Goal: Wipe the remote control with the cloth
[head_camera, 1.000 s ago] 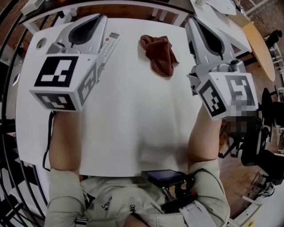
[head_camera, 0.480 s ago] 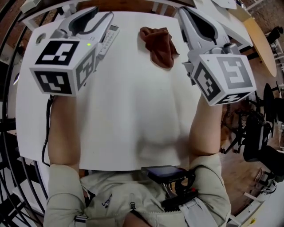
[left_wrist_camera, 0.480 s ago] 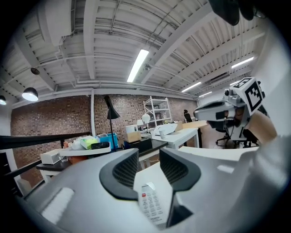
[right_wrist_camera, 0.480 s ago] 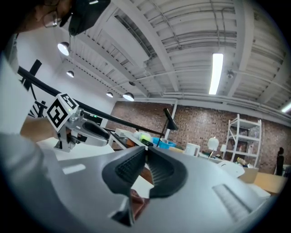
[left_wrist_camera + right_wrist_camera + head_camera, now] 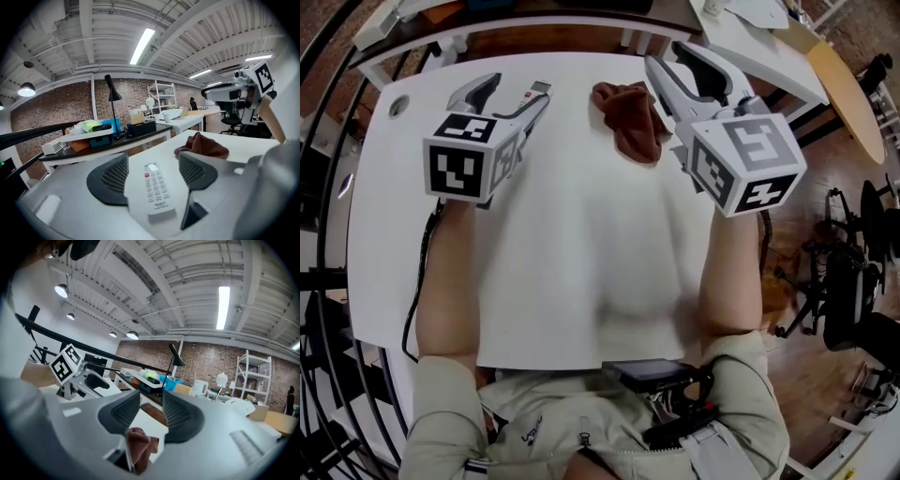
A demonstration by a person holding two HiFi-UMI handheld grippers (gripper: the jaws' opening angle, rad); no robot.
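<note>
The white remote (image 5: 536, 92) lies at the far side of the white table (image 5: 581, 262), its red button showing. My left gripper (image 5: 504, 94) is low over it. In the left gripper view the remote (image 5: 156, 187) lies lengthwise between the wide-apart pads, which do not touch it; these jaws have just been opening. The brown cloth (image 5: 630, 117) lies crumpled to the remote's right. My right gripper (image 5: 684, 73) hovers just right of the cloth. Its jaws have just been opening and stand partly apart with nothing between them, the cloth (image 5: 140, 446) below them.
A round hole (image 5: 398, 105) sits in the table's far left corner. A black device (image 5: 647, 373) lies at the near edge. A dark shelf with boxes and a desk lamp (image 5: 101, 133) stands behind the table. Other tables (image 5: 769, 37) are at the back right.
Both grippers have moved down and toward the table's far side. Both sets of jaws have opened, and the left gripper now straddles the remote.
</note>
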